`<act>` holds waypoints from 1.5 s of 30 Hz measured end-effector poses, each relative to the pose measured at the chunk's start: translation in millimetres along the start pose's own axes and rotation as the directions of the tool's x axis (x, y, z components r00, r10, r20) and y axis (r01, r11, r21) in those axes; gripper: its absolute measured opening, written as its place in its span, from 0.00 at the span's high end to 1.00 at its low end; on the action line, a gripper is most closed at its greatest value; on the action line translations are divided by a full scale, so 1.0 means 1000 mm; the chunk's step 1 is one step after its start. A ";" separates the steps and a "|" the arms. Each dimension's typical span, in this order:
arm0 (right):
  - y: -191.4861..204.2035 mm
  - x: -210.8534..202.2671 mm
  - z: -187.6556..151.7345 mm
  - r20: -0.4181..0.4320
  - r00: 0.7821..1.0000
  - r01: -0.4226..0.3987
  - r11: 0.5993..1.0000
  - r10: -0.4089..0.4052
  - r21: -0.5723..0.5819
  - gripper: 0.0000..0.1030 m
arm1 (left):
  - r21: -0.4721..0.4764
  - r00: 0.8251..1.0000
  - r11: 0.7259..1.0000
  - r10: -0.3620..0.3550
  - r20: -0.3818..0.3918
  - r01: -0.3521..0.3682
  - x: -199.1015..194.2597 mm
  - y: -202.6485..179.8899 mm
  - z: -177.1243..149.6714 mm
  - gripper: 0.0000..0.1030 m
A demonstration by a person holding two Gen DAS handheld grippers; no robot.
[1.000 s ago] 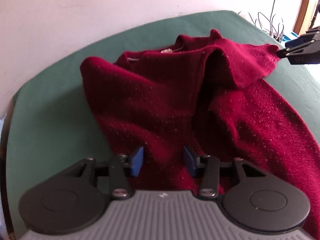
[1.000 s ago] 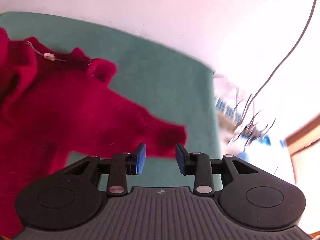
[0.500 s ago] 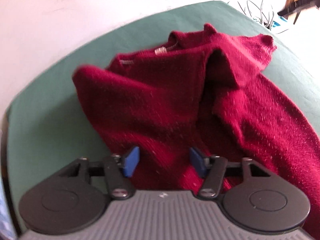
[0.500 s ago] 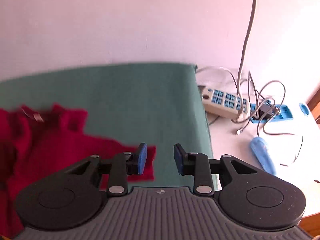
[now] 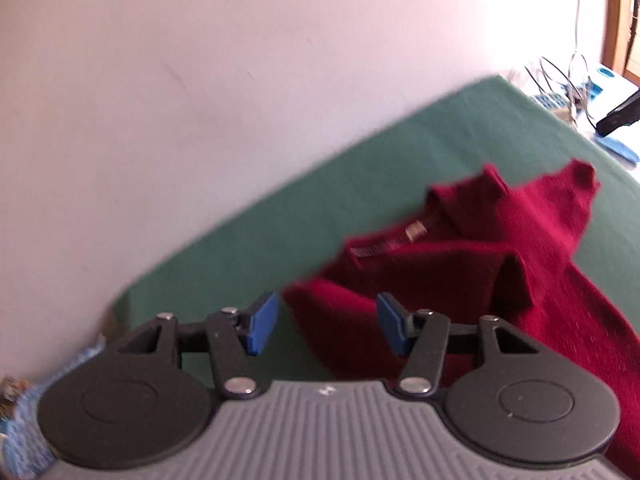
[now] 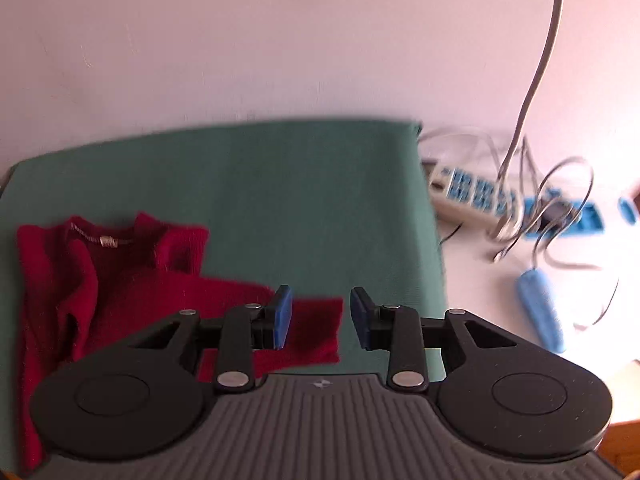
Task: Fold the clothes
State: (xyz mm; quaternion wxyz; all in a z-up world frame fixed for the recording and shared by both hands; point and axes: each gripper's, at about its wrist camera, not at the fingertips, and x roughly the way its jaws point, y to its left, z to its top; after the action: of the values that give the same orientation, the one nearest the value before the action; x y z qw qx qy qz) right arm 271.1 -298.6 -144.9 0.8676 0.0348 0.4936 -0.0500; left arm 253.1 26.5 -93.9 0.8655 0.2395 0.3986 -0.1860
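**Both tools empty above the sweater**

Your left tool [image 5: 326, 326] was parted, gripping nothing. Your right tool [image 6: 320, 318] was narrower, opening slightly, also empty. The red sweater [image 5: 500, 276] lay crumpled on the green surface [image 6: 304, 200]; one sleeve end [image 6: 316, 332] showed under the right tool.

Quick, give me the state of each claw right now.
Left claw: open, holding nothing, above the red sweater.
Right claw: open, holding nothing, with the sweater sleeve lying below it.
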 end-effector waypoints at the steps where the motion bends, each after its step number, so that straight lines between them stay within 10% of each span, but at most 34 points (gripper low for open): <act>1: -0.001 0.010 -0.006 -0.013 1.000 -0.001 1.000 0.001 0.009 0.66 | -0.004 1.000 1.000 -0.012 -0.008 0.012 0.006 -0.005 -0.008 0.43; 15: -0.010 0.069 -0.026 0.031 0.998 -0.052 0.986 0.047 0.158 0.60 | -0.117 0.996 0.991 -0.068 -0.050 0.062 0.049 -0.031 -0.064 0.36; 18: 0.002 0.067 -0.028 0.058 0.998 -0.017 0.996 0.012 0.089 0.94 | -0.157 0.996 0.986 -0.070 -0.049 0.061 0.053 -0.020 -0.066 0.36; 21: 0.006 0.053 -0.025 0.100 0.994 -0.042 0.997 0.035 0.069 0.96 | -0.183 0.997 0.980 -0.078 -0.029 0.071 0.052 -0.009 -0.067 0.36; 27: 0.004 -0.017 -0.002 0.274 0.961 -0.051 0.998 0.037 0.045 0.96 | -0.146 0.998 0.987 -0.069 0.005 0.069 0.054 0.003 -0.055 0.36; 33: 0.017 -0.082 0.006 0.398 0.909 0.141 0.990 -0.122 -0.019 0.97 | -0.072 0.998 0.996 -0.058 0.038 0.061 0.065 0.000 -0.031 0.36; 42: 0.003 -0.126 -0.005 0.462 0.830 0.281 0.950 -0.312 0.137 0.97 | -0.016 0.999 0.998 -0.053 -0.012 0.053 0.104 -0.014 -0.017 0.32; 45: -0.004 -0.128 -0.009 0.463 0.837 0.238 0.956 -0.291 0.172 0.97 | -0.003 0.998 0.999 -0.045 -0.040 0.045 0.116 -0.017 -0.021 0.29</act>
State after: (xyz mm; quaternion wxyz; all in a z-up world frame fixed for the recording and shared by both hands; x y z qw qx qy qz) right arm 198.3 -294.6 -38.9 0.9447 -0.0007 0.2576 -0.2031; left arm 303.1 9.1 -200.6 0.8532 0.2333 0.4214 -0.2000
